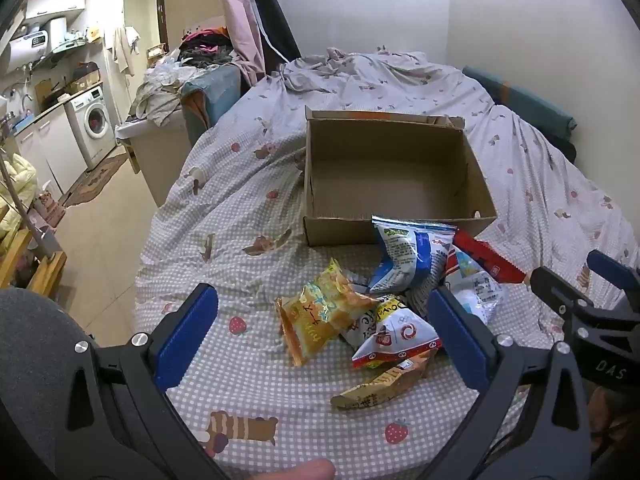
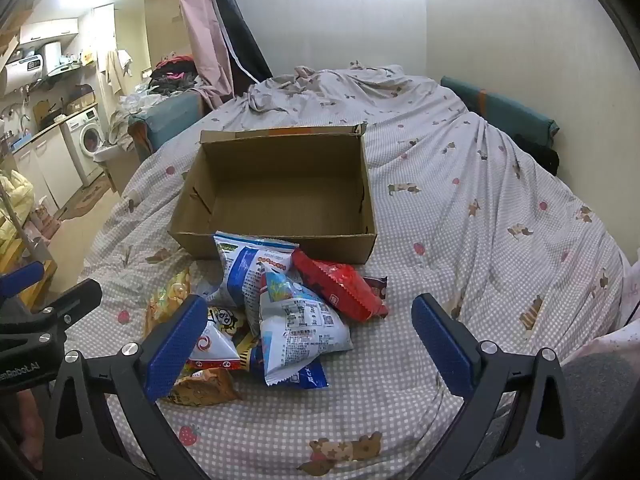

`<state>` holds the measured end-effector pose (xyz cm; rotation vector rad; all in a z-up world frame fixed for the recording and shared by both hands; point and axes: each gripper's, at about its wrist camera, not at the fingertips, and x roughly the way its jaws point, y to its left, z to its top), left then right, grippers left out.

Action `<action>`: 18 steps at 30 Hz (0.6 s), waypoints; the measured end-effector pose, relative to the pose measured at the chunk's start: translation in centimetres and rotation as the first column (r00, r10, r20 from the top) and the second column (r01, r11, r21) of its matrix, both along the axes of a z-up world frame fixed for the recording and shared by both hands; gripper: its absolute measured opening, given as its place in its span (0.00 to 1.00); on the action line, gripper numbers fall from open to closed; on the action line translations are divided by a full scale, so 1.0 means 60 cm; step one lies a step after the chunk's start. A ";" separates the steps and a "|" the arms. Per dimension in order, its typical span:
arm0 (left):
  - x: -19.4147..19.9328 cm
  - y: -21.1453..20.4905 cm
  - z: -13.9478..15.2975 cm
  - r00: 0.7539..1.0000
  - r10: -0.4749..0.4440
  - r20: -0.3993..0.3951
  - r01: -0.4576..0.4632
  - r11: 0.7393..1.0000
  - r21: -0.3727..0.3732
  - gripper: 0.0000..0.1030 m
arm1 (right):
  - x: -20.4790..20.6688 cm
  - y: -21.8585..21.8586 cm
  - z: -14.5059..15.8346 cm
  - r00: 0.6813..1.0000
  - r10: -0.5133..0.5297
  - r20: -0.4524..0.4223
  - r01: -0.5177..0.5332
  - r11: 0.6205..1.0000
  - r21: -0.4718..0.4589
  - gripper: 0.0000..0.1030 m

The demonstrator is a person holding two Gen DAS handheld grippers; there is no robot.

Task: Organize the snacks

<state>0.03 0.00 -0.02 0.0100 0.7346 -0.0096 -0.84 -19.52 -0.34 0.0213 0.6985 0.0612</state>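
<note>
An open, empty cardboard box (image 1: pixel 394 168) (image 2: pixel 280 188) sits on the bed. A pile of snack packets lies just in front of it: a yellow packet (image 1: pixel 320 310) (image 2: pixel 166 300), a blue-and-white bag (image 1: pixel 408 254) (image 2: pixel 250 268), a red packet (image 1: pixel 490 262) (image 2: pixel 344 290), a white printed bag (image 2: pixel 300 328) and a brown packet (image 1: pixel 380 390) (image 2: pixel 202 388). My left gripper (image 1: pixel 320 344) is open and empty, above the near left of the pile. My right gripper (image 2: pixel 308 348) is open and empty, above the near right of the pile; it also shows in the left wrist view (image 1: pixel 576 300).
The checked bedsheet (image 2: pixel 460 220) covers the bed, with a rumpled blanket (image 1: pixel 352 68) at the far end and a wall on the right. The bed's left edge drops to the floor (image 1: pixel 104 240). A washing machine (image 1: pixel 94 122) and clothes pile (image 1: pixel 200 56) stand further left.
</note>
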 end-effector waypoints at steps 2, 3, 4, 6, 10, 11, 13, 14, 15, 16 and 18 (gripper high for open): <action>0.000 0.000 0.000 1.000 -0.001 0.004 0.001 1.000 0.000 1.00 | 0.000 -0.002 0.000 1.000 -0.001 -0.003 0.001 1.000 0.002 1.00; 0.000 0.000 0.000 1.000 -0.001 0.004 0.001 1.000 -0.001 1.00 | 0.000 -0.002 0.000 1.000 -0.002 -0.002 0.002 1.000 0.000 1.00; 0.000 0.000 0.000 1.000 -0.002 0.003 0.002 1.000 -0.001 1.00 | 0.000 -0.002 0.000 1.000 -0.003 -0.001 0.003 1.000 -0.001 1.00; 0.000 0.000 0.000 1.000 0.000 0.004 0.000 1.000 -0.001 1.00 | 0.000 -0.002 0.000 1.000 -0.002 -0.001 0.002 1.000 -0.002 1.00; 0.000 0.000 0.000 1.000 0.000 0.005 0.000 1.000 0.000 1.00 | -0.001 -0.007 0.000 1.000 -0.001 -0.001 0.001 1.000 0.009 1.00; 0.000 0.000 0.000 1.000 0.000 0.005 0.000 1.000 0.000 1.00 | -0.001 -0.006 0.000 1.000 0.000 -0.001 0.000 1.000 0.008 1.00; 0.000 0.000 0.000 1.000 0.000 0.005 0.000 1.000 0.002 1.00 | 0.000 -0.005 0.000 1.000 0.002 0.001 -0.002 1.000 0.006 1.00; 0.000 0.000 0.000 1.000 -0.001 0.005 0.001 1.000 0.001 1.00 | 0.000 -0.004 0.000 1.000 -0.002 0.000 0.002 1.000 0.007 1.00; 0.000 0.000 0.000 1.000 -0.001 0.005 0.001 1.000 0.001 1.00 | 0.000 -0.003 0.000 1.000 -0.002 0.000 0.002 1.000 0.007 1.00; 0.000 0.000 0.000 1.000 0.000 0.005 0.000 1.000 0.001 1.00 | 0.000 -0.002 -0.001 1.000 -0.002 0.000 0.002 1.000 0.006 1.00; 0.000 0.000 0.000 1.000 -0.001 0.005 0.000 1.000 0.002 1.00 | 0.000 0.000 -0.001 1.000 -0.002 0.000 0.002 1.000 0.006 1.00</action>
